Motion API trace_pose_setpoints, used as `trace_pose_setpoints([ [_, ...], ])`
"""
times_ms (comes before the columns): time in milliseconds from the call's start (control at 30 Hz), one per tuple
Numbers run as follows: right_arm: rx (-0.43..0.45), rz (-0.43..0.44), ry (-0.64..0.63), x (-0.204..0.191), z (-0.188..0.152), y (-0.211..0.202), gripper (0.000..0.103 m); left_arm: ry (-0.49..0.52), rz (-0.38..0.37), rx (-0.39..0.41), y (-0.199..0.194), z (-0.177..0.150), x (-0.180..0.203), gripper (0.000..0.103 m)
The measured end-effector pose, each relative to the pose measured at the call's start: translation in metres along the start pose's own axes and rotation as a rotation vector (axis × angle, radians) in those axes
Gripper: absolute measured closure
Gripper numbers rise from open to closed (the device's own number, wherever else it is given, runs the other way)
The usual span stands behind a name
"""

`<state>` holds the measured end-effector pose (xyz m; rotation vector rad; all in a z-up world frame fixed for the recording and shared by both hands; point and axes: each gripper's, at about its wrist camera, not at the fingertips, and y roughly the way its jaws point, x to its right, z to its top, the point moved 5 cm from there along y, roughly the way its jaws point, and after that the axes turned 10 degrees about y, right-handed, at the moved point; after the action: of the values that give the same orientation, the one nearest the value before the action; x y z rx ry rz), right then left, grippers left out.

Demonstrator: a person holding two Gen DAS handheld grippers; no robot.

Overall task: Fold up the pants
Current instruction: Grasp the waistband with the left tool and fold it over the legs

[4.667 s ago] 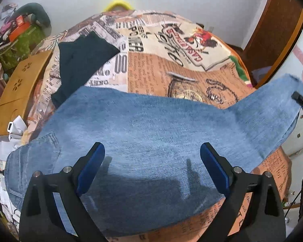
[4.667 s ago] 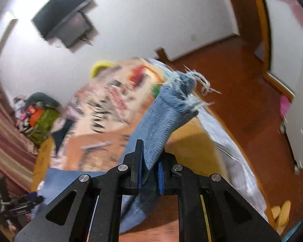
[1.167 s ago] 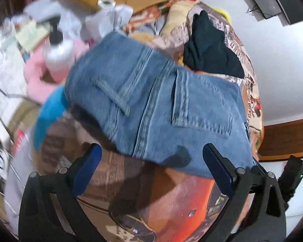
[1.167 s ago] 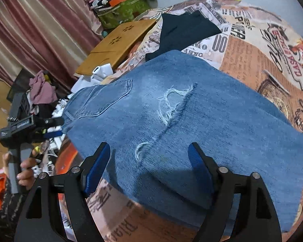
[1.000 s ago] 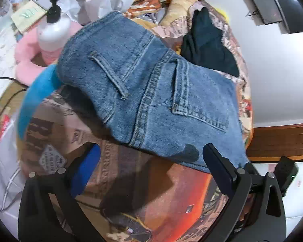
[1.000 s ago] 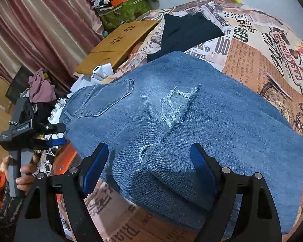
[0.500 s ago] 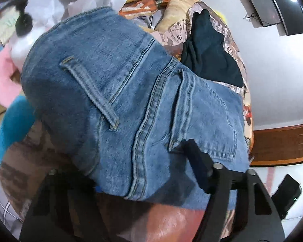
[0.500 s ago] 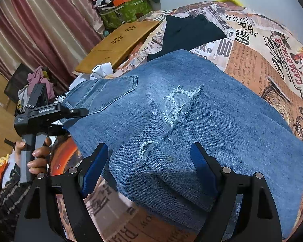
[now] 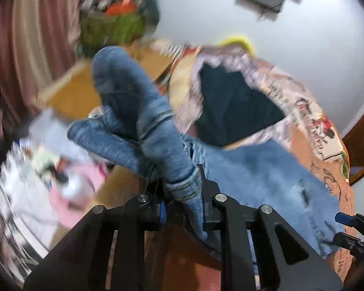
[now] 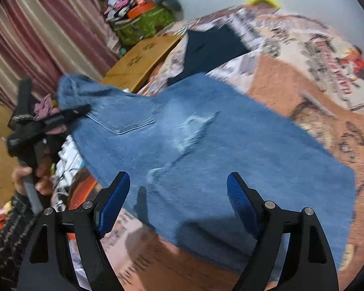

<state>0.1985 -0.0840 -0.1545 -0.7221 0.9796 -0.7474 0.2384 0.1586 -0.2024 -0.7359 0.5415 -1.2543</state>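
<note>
Jeans (image 10: 230, 150): heavy, limp denim; left gripper (image 9: 182, 208) apparently clamps waistband at nine o'clock; right gripper (image 10: 177, 208) jaws spread.

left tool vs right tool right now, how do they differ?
Left tool: its jaws have just closed and now pinch the waist end of the jeans, lifted off the bedspread. Right tool: jaws stand wide, nothing between them, above the flat folded part. Shared: black frames, blue pads.
</note>
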Motion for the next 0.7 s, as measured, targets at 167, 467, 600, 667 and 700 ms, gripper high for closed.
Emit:
trace_pose_setpoints([
  [167, 0.021, -0.067, 0.044, 0.040, -0.011, -0.027, 0.023, 0.171, -0.026, 0.120, -0.035, 0.046, 0.060, 0.085],
  [467, -0.037, -0.137, 0.210, 0.125, -0.045, -0.030, 0.021, 0.310, -0.200, 0.213, -0.055, 0.079, 0.182, 0.088],
  [600, -0.007, -0.101, 0.232, 0.128, -0.049, -0.028, 0.019, 0.334, -0.261, 0.170, -0.043, 0.078, 0.223, 0.089],
  [667, 0.010, -0.097, 0.223, 0.127, -0.051, -0.029, 0.018, 0.346, -0.292, 0.145, -0.039, 0.075, 0.241, 0.089],
  [700, 0.014, -0.093, 0.224, 0.127, -0.051, -0.027, 0.018, 0.353, -0.303, 0.135, -0.036, 0.073, 0.249, 0.089],
])
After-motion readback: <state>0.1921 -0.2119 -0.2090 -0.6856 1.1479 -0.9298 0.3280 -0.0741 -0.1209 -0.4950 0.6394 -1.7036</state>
